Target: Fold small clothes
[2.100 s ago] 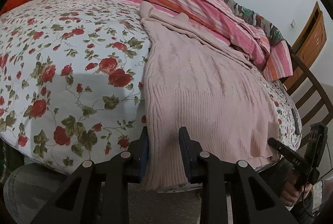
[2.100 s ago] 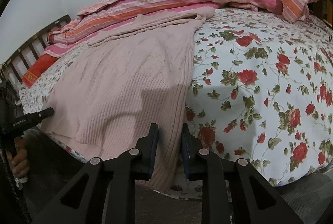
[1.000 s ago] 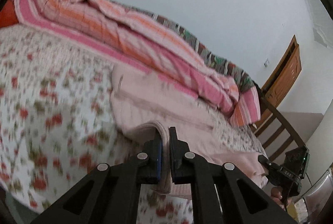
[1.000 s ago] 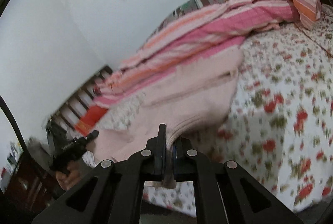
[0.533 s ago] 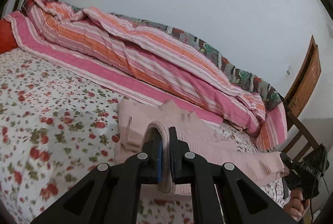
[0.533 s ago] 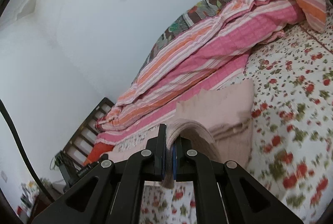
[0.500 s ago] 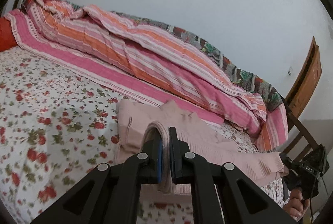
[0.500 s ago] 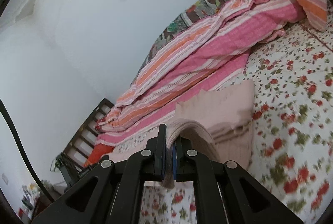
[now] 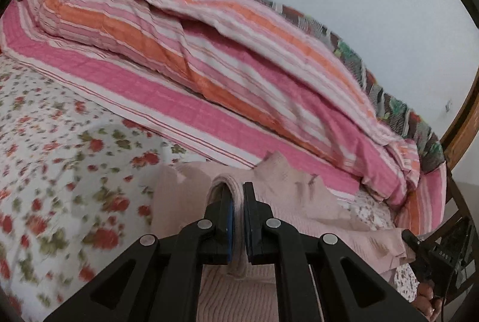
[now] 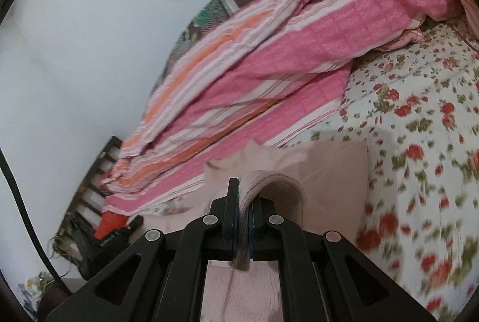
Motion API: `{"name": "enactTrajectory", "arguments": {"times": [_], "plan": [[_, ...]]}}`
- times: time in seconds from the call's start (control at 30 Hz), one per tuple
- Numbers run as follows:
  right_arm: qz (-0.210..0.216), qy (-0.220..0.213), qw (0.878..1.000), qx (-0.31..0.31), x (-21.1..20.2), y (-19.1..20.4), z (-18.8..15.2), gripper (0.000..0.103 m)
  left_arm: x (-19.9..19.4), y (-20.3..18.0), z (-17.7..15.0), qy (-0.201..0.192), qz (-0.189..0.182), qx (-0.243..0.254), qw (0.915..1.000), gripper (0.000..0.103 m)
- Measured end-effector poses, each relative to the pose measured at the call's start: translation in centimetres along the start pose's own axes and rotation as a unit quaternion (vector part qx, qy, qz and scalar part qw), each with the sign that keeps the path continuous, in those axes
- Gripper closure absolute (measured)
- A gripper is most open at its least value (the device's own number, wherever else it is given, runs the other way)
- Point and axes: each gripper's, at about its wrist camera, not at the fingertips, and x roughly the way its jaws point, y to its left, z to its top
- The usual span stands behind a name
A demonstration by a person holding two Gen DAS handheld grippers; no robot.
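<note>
Floral bed (image 9: 54, 160): sweater (image 9: 302, 196), striped quilt (image 9: 209, 58)

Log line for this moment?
fold sweater | left gripper: shut on hem | right gripper: shut on hem | hem lifted over bed

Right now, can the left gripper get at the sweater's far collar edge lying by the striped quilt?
Probably not yet. The left gripper is shut on the pink sweater hem, so it would have to let go first. Otherwise nothing lies across the collar edge beside the striped quilt.
</note>
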Motion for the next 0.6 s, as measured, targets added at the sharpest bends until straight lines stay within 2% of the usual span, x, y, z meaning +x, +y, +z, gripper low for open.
{"name": "enactTrajectory", "arguments": {"times": [0.03,0.1,0.13,0.17,0.4,0.6], "plan": [[-0.001,0.0,1.0,0.002,0.4,-0.2,0.0,0.093,0.4,0.1,0.0,0.004,-0.008,-0.005,0.9999,0.093],[-0.005,0.001,1.0,-0.009,0.9,-0.6,-0.2,0.08,1.0,0.5,-0.1,0.01,-0.006,-0.012,0.9999,0.083],[-0.004,-0.004,1.0,-0.02,0.9,-0.7,-0.5,0.062,1.1,0.6,-0.1,0.012,-0.005,-0.006,0.9999,0.07],[-0.011,-0.007,0.999,-0.029,0.9,-0.7,-0.6,0.056,1.1,0.7,-0.2,0.009,-0.007,-0.003,0.9999,0.064],[-0.016,0.002,0.999,-0.036,0.7,-0.9,-1.1,0.056,1.1,1.4,-1.0,0.014,-0.007,-0.004,0.9999,0.064],[-0.059,0.023,0.994,-0.089,0.1,1.4,-2.3,0.056,-0.7,0.6,-1.8,0.004,0.023,0.037,0.9991,0.064]]}}
